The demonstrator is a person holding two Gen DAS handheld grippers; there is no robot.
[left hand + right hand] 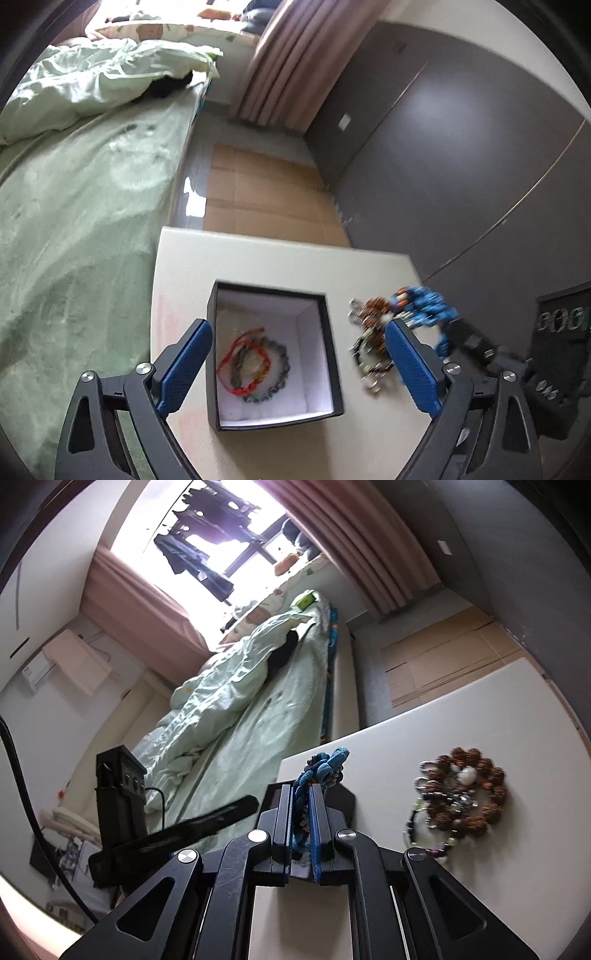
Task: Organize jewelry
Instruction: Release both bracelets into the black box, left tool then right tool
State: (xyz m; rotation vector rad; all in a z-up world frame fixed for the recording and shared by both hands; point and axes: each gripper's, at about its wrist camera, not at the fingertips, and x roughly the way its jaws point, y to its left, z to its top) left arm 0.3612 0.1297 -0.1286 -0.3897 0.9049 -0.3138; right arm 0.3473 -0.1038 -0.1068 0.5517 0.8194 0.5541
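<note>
A black jewelry box (328, 325) with a white lining stands open on the white table (258, 262). Inside lie a red cord bracelet (236, 365) and a grey bead bracelet (280, 373). My left gripper (295, 332) is open and empty, its fingers on either side of the box. My right gripper (302, 788) is shut on a blue braided bracelet (327, 764), which also shows blurred in the left wrist view (424, 302). A pile of bead bracelets (461, 794) with brown beads lies on the table to the right of the box (369, 332).
A bed with green bedding (81, 206) runs along the table's left side. Flattened cardboard (258, 192) lies on the floor beyond the table. A grey wardrobe wall (461, 166) stands to the right. Pink curtains (351, 528) hang at the window.
</note>
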